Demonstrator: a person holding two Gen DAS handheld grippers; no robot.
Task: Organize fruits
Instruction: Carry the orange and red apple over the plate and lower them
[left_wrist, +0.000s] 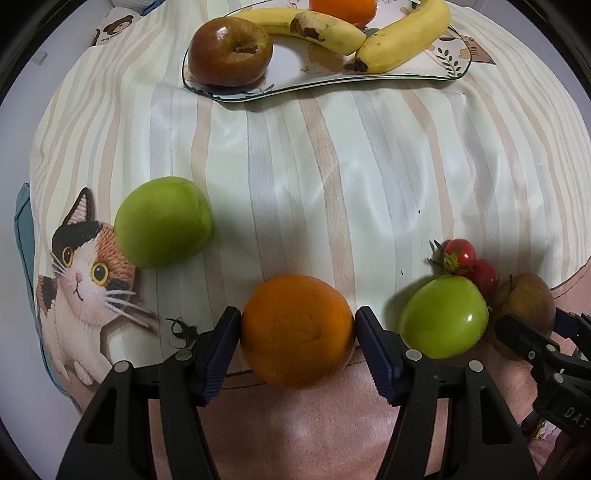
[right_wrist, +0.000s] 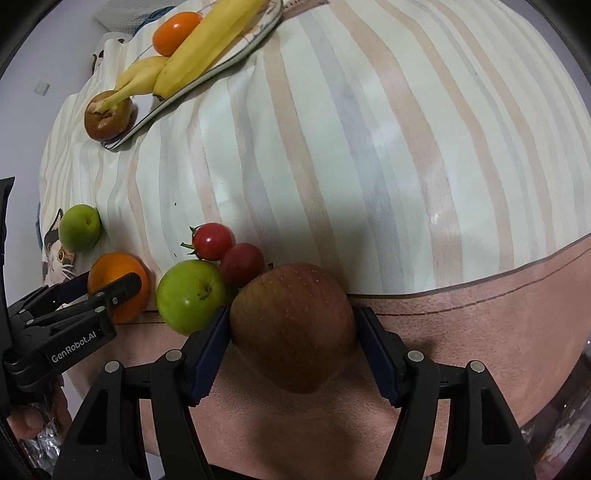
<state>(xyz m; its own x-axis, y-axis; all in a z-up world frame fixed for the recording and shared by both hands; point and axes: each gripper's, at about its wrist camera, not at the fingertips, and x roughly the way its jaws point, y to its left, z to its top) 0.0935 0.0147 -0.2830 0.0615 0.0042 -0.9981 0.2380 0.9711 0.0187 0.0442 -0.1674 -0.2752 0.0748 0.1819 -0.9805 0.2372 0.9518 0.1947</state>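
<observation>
The worktop is spread with a glossy cloth (left_wrist: 332, 166) in pale cream, grey and peach stripes, bordered nearest the tongs by a plain dusty-pink band; a printed calico cat (left_wrist: 81, 266) sits on it to the left of the left tongs, and a grey-white wall shows past the cloth's far edge. The left tongs (left_wrist: 297, 332) point down and pinch an orange (left_wrist: 297, 332), both blue pads pressed on its sides, the fruit lying where the stripes meet the pink band. Ahead and to the left of them rests a green apple (left_wrist: 163, 221), overlapping the cat print; just to their right lies a second green apple (left_wrist: 443, 317), with two cherry tomatoes (left_wrist: 469, 262) touching it on its far side. The right tongs (right_wrist: 293, 328) likewise clamp a russet-red apple (right_wrist: 293, 328) over the pink band, its left flank just beside that second green apple. Far ahead of both tongs, near the cloth's far edge, stands a glass plate (left_wrist: 454, 70) with a leafy print, carrying a dark red apple (left_wrist: 231, 51), two bananas (left_wrist: 402, 37) and another orange (left_wrist: 343, 9). In the right wrist view a person's fingertip (right_wrist: 24, 421) shows under the left tongs' body at the lower left.
</observation>
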